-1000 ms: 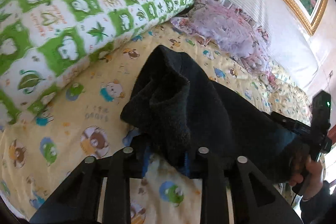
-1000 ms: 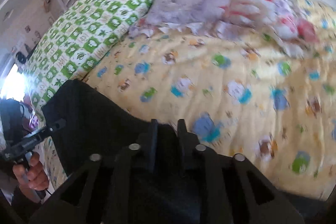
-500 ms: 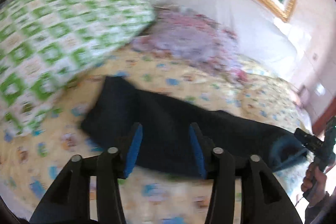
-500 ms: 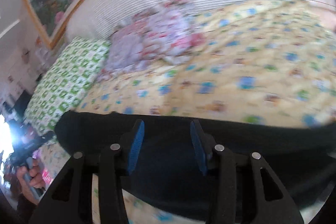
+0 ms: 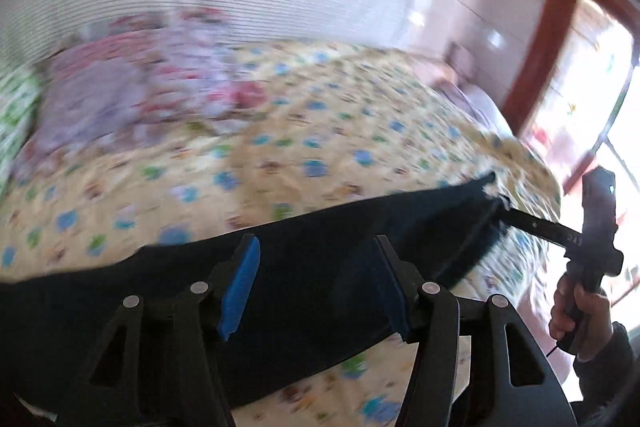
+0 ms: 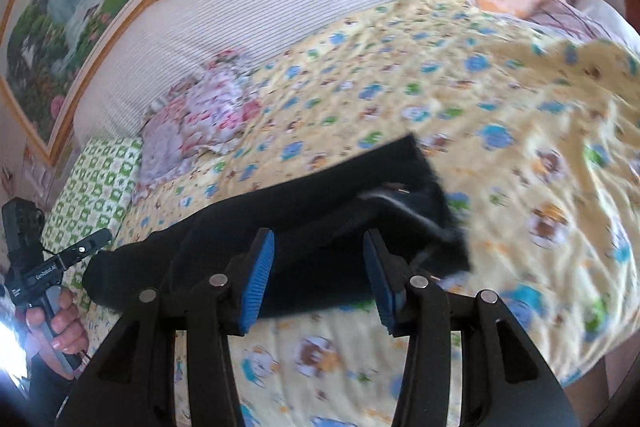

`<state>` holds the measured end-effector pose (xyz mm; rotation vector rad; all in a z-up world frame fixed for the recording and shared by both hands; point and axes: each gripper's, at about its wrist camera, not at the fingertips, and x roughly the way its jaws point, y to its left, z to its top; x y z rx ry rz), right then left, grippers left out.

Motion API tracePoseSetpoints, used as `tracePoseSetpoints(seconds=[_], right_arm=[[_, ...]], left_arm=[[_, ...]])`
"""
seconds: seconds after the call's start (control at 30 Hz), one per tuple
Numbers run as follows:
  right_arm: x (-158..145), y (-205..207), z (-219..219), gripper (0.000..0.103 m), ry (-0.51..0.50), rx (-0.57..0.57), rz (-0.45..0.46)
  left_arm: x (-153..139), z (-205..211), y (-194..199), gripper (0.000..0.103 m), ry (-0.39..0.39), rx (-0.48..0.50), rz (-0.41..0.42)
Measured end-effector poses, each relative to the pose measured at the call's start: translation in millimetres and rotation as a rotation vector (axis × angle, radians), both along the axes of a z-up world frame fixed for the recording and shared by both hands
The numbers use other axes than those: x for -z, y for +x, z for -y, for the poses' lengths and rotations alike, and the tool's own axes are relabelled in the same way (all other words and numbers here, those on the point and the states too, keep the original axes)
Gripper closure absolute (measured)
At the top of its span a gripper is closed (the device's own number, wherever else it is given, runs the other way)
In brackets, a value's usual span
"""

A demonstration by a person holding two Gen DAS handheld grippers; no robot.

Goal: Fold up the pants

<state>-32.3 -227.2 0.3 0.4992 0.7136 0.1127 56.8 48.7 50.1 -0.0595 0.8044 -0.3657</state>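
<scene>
Right wrist view, pants [image 6: 304,227] on cartoon bedsheet [image 6: 520,131], floral pillow [image 6: 200,123] beyond, both grippers spread wide, empty

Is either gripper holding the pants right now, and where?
Neither. The left gripper and right gripper are both open above the dark pants lying on the bed.

Each gripper [image 5: 316,287] [image 6: 316,277] is black plastic with blue ribbed pads [image 5: 240,287] and silver screws [image 6: 219,280]; bare hands [image 6: 66,327], dark sleeves [image 5: 608,367].

One pants [image 6: 304,227], two tongs [image 6: 316,279], two pillows [image 6: 96,195].
</scene>
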Motion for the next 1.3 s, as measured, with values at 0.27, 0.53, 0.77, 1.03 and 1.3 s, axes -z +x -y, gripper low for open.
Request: tracePoseSetpoints(seconds=[0.27,0.53,0.77,1.03,1.3], right_arm=[[10.9,-14.7,28.9,0.055,0.087,0.056,-0.01],[19.3,-13.1,36.0,0.055,0.141,0.064,-0.018],[23.5,2.1,30.7,0.051,0.265,0.023,-0.018],[41.9,15.6,50.0,0.065,0.404,0.101,-0.016],[34.3,-13.4,55.7,0.098,0.365,0.071,0.018]], left_arm=[[4.9,66.5,29.1,0.041,0.059,0.163,-0.036],[6.0,93.7,49.3,0.04,0.095,0.233,-0.061],[8.7,110.6,65.9,0.039,0.095,0.271,-0.09],[22.3,143.6,89.7,0.036,0.118,0.366,-0.143],[32.4,184.1,104.3,0.036,0.152,0.487,-0.181]])
